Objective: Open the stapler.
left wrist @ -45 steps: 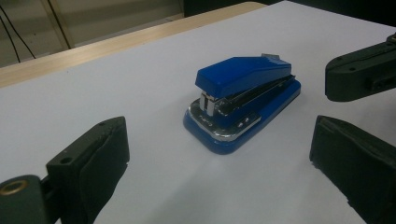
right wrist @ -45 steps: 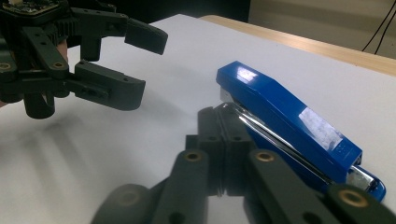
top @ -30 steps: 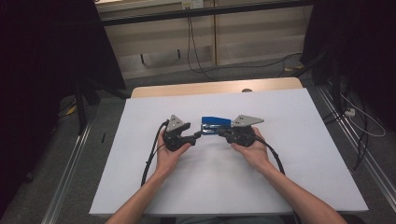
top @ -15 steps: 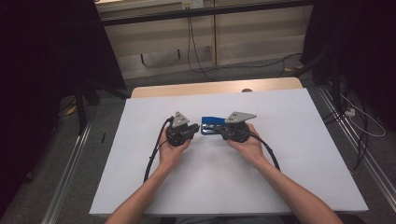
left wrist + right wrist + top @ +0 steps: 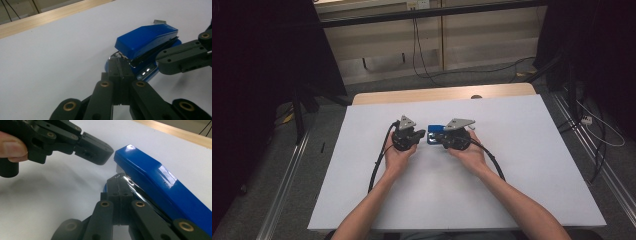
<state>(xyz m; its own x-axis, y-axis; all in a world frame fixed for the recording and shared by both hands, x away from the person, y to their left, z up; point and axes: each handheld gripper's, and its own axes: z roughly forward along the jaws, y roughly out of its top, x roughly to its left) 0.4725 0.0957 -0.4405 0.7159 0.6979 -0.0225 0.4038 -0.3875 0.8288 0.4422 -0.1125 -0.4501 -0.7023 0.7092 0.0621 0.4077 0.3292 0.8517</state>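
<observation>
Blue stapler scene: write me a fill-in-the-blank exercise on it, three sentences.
1. The stapler on the white table is coloured ____.
2. In the high view, the stapler lies ____ the left gripper and the right gripper.
3. The left gripper's jaws are ____.

Missing words: blue; between; shut

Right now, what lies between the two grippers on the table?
The blue stapler, seen in the high view, sits between the left gripper and right gripper, both shut.
</observation>
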